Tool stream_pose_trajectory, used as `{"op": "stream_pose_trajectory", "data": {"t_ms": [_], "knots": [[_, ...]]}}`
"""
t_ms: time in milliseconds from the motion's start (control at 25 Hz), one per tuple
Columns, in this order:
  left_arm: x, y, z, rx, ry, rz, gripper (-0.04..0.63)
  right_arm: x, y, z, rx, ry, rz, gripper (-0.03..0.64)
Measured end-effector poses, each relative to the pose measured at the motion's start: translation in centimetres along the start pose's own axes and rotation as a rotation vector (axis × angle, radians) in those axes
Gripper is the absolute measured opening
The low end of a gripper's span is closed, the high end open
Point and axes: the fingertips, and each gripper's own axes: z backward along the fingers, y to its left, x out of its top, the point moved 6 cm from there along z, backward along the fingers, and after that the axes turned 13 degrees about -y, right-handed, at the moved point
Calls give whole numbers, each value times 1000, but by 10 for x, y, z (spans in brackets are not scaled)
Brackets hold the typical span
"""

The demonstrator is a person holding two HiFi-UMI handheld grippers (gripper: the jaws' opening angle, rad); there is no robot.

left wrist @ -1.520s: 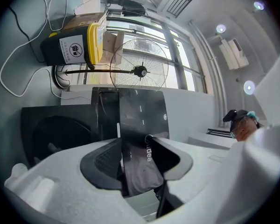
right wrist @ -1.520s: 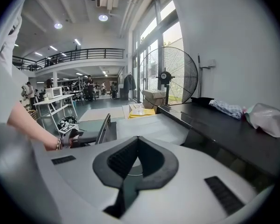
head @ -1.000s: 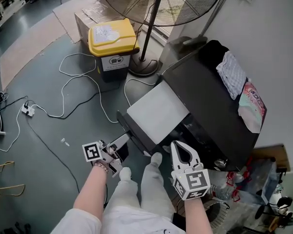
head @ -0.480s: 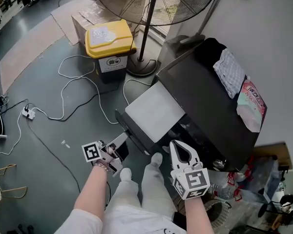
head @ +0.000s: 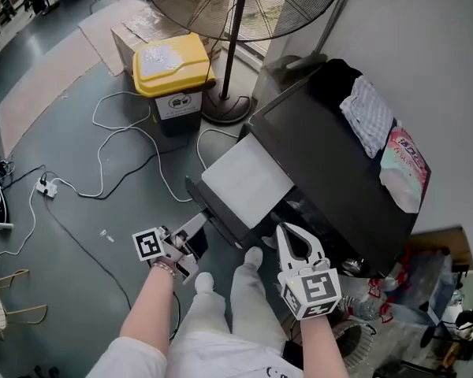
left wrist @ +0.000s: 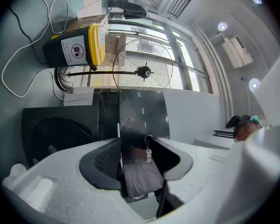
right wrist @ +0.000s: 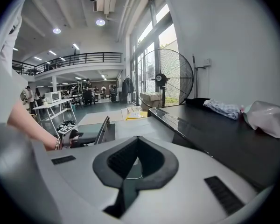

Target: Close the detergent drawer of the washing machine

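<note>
Daylight plus ceiling lamps (right wrist: 101, 22): bright, even, soft shadows. Head view sharp. Both gripper views have heavy fisheye with black vignette in the corners. Windows (right wrist: 151, 41) blown out upper centre. Glossy detergent drawer (left wrist: 142, 118) front shows glare. Near foreground soft.

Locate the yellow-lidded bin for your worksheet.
In the head view, the yellow-lidded bin stands on the floor at upper left, just left of the standing fan's base, with a cardboard box on its far side.
</note>
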Motion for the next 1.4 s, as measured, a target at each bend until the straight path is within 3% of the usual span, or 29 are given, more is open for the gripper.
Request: {"op": "stream_pose_trajectory", "data": {"t_ms": [1400], "knots": [[-7,7,-52,34,-14,-3,198,24,-40,-18,20,-20,4,-3]]}}
